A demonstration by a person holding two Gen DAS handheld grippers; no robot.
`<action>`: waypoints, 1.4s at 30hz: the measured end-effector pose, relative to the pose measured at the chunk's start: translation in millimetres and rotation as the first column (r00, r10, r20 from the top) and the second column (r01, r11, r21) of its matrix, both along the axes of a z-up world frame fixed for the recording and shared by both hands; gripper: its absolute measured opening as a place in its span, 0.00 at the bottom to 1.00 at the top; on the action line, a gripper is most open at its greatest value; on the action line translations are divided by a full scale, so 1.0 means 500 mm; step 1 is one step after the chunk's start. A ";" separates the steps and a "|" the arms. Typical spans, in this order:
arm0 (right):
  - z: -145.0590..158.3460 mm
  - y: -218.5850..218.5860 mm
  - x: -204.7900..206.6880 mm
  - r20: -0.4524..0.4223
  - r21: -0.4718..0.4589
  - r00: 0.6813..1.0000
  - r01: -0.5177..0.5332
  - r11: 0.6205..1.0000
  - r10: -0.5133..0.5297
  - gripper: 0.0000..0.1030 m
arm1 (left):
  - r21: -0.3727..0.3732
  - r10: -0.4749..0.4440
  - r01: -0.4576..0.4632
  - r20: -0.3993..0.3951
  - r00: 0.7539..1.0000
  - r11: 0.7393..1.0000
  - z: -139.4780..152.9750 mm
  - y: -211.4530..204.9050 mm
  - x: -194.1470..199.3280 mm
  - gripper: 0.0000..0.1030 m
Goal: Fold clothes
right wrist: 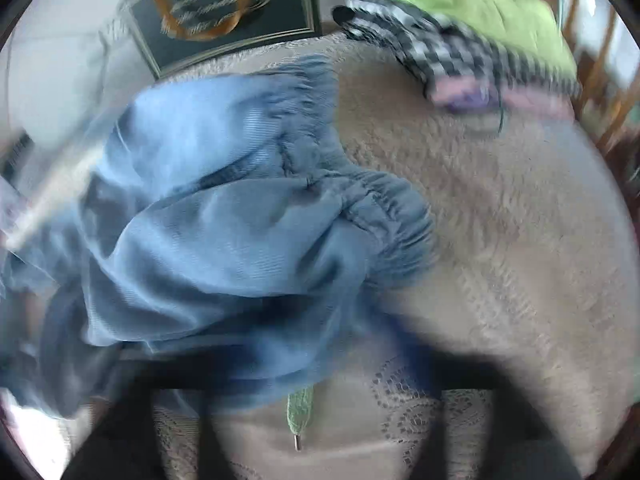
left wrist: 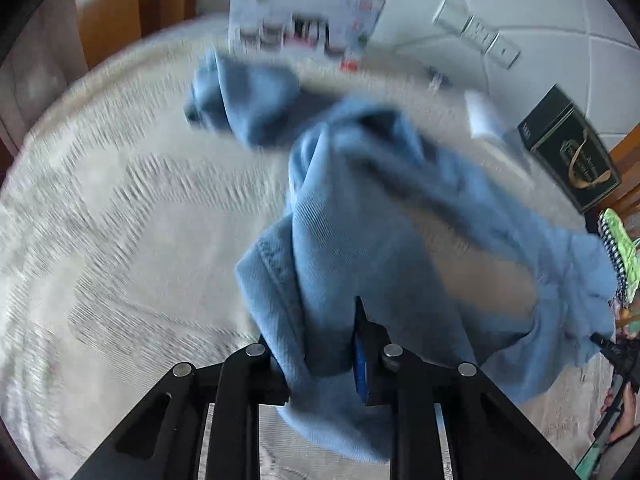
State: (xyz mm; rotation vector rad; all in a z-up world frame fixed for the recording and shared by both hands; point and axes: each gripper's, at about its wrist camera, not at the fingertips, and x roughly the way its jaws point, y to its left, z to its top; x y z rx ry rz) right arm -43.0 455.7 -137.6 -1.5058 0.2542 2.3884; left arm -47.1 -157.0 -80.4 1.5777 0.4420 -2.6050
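Blue garment [left wrist: 360, 216]: a soft, ribbed piece with a gathered elastic band [right wrist: 384, 216], bunched and hanging in folds above a cream patterned bedspread [left wrist: 120, 208]. No earlier frame is to hand, so only its present position is recorded.

Left gripper [left wrist: 320, 364]: its jaws stand close together with a thick fold of the blue fabric pinched between them; the cloth rises straight out of the jaws and drapes away toward the top and right of the left wrist view. One end trails onto the bedspread further off.

Right gripper [right wrist: 304, 364]: its frame is heavily blurred. The blue fabric spills over its jaws at lower left, and the jaws are drawn nearly together; the cloth appears to be caught between them, though the blur hides the contact itself. A green drawstring [right wrist: 298, 412] with a metal tip hangs just below the cloth.

Surroundings: a dark green box [left wrist: 568, 156] with gold lettering stands at the bed's edge beyond the garment. A stack of other clothes, with a checked piece [right wrist: 432, 44] beneath a lime green one [right wrist: 472, 4], lies on the bedspread well apart from the blue garment. A white printed carton [left wrist: 304, 20] and a white power strip [left wrist: 476, 32] lie on the tiled floor. The hanging cloth screens much of the bed from both cameras.
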 end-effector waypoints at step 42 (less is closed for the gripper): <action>0.022 0.096 0.268 0.042 -0.161 0.985 0.172 0.972 -0.167 0.87 | -0.126 -0.094 0.112 0.143 0.985 0.986 -0.074 -0.025 0.114 0.21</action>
